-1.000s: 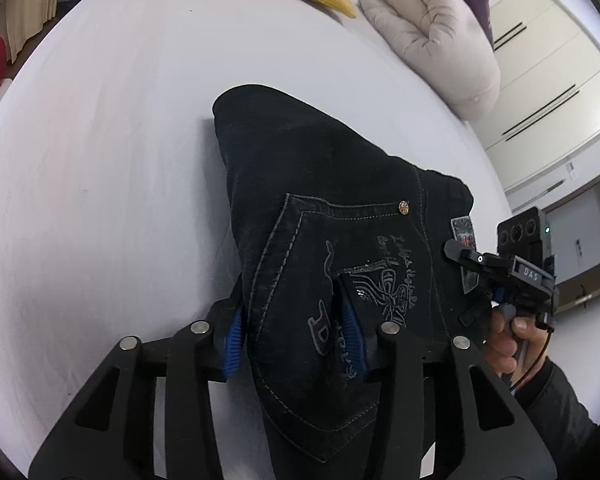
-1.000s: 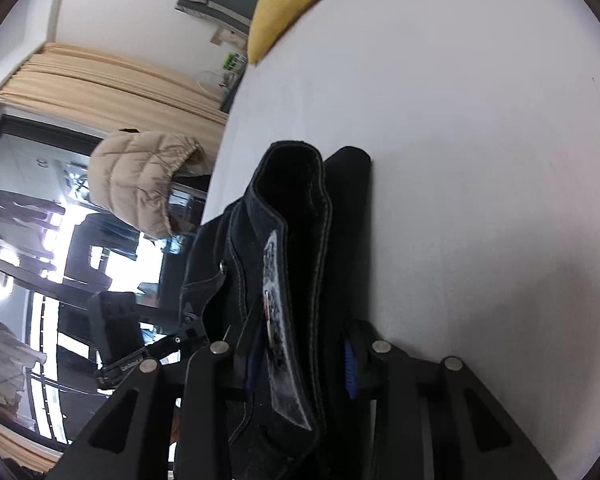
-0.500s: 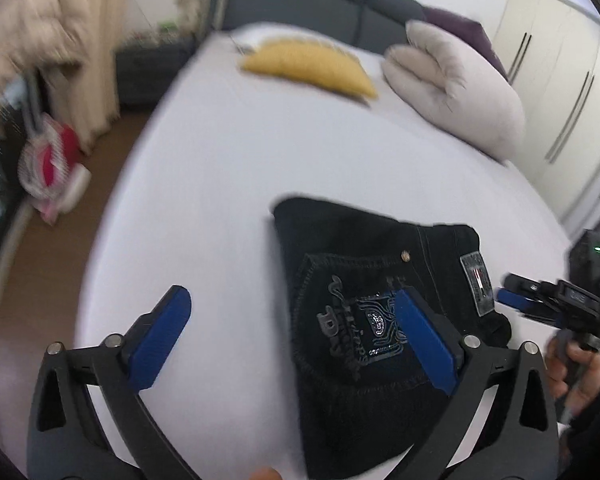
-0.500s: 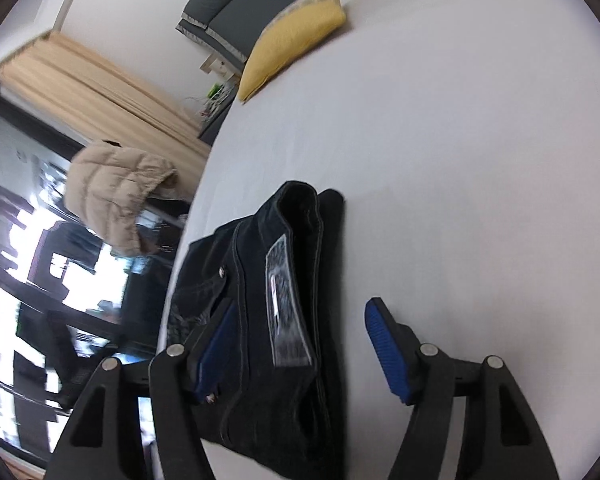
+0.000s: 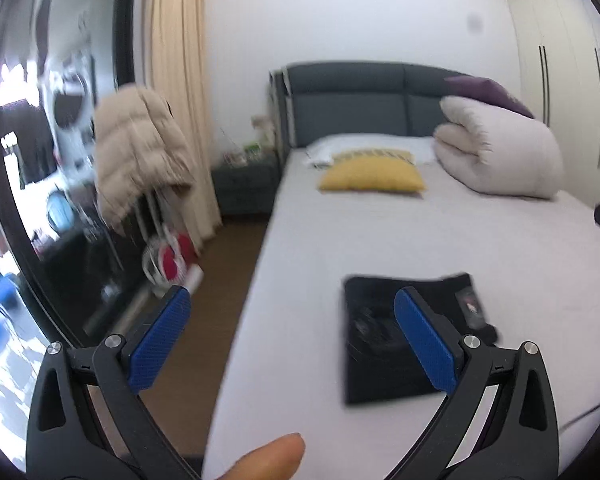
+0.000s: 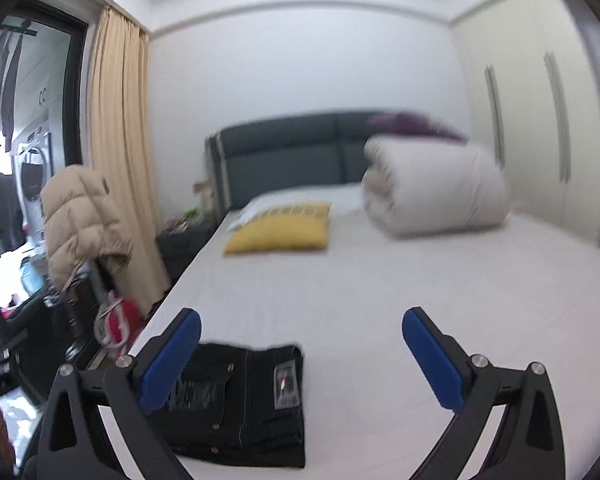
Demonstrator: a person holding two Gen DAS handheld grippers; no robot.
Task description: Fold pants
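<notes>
The black jeans (image 5: 384, 368) lie folded into a compact rectangle on the white bed (image 5: 440, 240), near its left edge; they also show in the right wrist view (image 6: 240, 404). My left gripper (image 5: 292, 332) is open and empty, raised well above and back from the jeans. My right gripper (image 6: 300, 356) is open and empty too, held above the bed with the jeans below its left finger. Both views are blurred by motion.
A yellow pillow (image 5: 372, 176) and a rolled white duvet (image 5: 500, 152) lie near the grey headboard (image 5: 364, 100). A beige puffer jacket (image 5: 140, 152) hangs left of the bed, beside a curtain and a nightstand (image 5: 244, 184). Wardrobes (image 6: 540, 128) stand on the right.
Both grippers let go of the jeans, opened wide and pulled up and away. The jeans now lie folded on the bed.
</notes>
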